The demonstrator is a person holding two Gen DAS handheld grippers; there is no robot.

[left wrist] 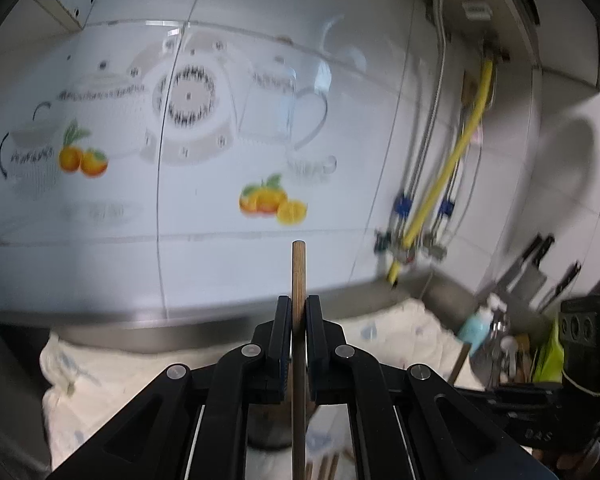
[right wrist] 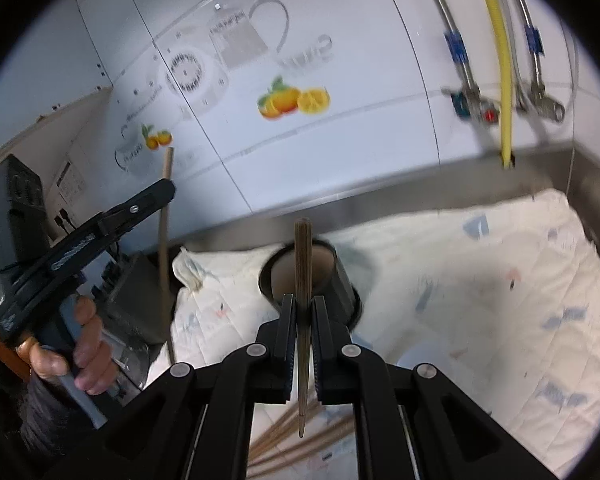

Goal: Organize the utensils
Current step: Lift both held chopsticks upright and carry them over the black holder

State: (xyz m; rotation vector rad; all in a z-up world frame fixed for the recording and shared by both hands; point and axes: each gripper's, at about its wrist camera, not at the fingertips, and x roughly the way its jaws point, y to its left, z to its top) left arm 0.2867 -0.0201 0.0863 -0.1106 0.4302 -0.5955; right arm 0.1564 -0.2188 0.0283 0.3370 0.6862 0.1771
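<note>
Right wrist view: a slim, tapered wooden chopstick [right wrist: 301, 320] stands upright, pinched by the right gripper [right wrist: 301, 320] above a dark cylindrical holder [right wrist: 340, 280] on quilted white cloth [right wrist: 480, 280]. The left gripper [left wrist: 299, 320] clamps a round wooden chopstick [left wrist: 299, 280] before glossy tiles [left wrist: 180, 200].

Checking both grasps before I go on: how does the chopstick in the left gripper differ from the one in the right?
The left chopstick looks smooth, round and lighter brown; the right chopstick looks darker, with a ridged, squarer top. The left chopstick stands in front of wall tile; the right chopstick stands in front of the dark holder cup. Both are upright, clamped in the left gripper and right gripper.
</note>
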